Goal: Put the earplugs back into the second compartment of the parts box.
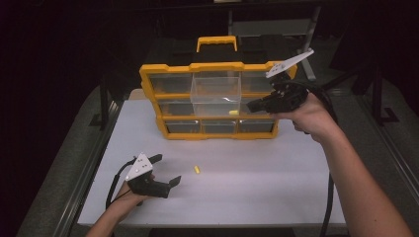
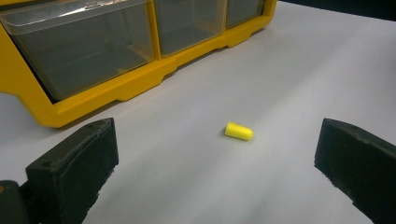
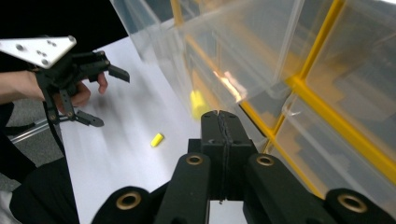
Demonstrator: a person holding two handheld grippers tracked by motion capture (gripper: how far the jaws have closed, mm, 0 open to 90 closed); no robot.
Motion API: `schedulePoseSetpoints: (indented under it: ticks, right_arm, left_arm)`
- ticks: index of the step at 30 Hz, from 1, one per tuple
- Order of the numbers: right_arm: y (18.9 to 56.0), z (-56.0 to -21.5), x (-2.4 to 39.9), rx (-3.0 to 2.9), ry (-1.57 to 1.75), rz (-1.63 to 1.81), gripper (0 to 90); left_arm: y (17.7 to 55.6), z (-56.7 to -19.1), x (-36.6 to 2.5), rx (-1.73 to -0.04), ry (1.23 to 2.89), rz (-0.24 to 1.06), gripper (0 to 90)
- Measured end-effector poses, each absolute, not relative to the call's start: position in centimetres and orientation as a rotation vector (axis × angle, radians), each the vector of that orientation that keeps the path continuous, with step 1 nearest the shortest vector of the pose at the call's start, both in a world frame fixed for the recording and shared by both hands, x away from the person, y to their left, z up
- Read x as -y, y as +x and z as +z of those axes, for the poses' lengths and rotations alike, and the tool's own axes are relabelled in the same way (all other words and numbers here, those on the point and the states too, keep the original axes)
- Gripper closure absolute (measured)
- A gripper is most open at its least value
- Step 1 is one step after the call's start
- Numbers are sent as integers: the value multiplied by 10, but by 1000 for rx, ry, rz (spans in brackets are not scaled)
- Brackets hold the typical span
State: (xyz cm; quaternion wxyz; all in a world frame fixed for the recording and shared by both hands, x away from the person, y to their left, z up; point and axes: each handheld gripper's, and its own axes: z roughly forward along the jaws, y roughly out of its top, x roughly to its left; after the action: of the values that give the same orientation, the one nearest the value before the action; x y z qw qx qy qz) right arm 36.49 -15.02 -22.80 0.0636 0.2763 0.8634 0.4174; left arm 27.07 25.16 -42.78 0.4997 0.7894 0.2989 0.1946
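A yellow foam earplug (image 1: 197, 170) lies on the white table (image 1: 276, 187), just right of my left gripper (image 1: 166, 169). That gripper is open, and in its own view the earplug (image 2: 238, 131) sits ahead between the two wide-apart jaws of the left gripper (image 2: 217, 154). A second earplug (image 1: 233, 112) rests inside a clear drawer (image 1: 216, 94) pulled out of the yellow organizer (image 1: 148, 74). My right gripper (image 1: 252, 104) is held up at the drawer's right front corner, shut with nothing seen between its jaws. From the right gripper (image 3: 224, 121), the drawer's earplug (image 3: 198, 103) shows through the clear wall.
The organizer stands upright at the table's back, with several clear drawers and a yellow carry handle (image 1: 216, 42). Its bottom row (image 2: 93, 51) is close ahead of the left gripper. A table rail (image 1: 84, 173) runs along the left edge. Cables trail from both grippers.
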Motion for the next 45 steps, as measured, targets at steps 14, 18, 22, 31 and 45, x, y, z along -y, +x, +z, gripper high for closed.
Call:
schedulePoseSetpoints:
  ticks: [14,18,22,31,45]
  right_arm:
    - [359,-269,142,-2597,838,1248,522]
    - [358,-282,140,-2591,836,1252,429]
    - [357,-295,137,-2592,838,1241,348]
    - [353,-325,132,-2582,854,1254,200]
    - [348,-366,117,-2625,869,1257,130]
  left_arm:
    - [271,-428,-251,-722,1908,470,0]
    - [271,-428,-252,-724,1907,471,0]
    - [271,-428,-252,-723,1908,472,0]
    - [271,-427,-252,-723,1907,473,0]
    - [271,-428,-252,-724,1908,471,0]
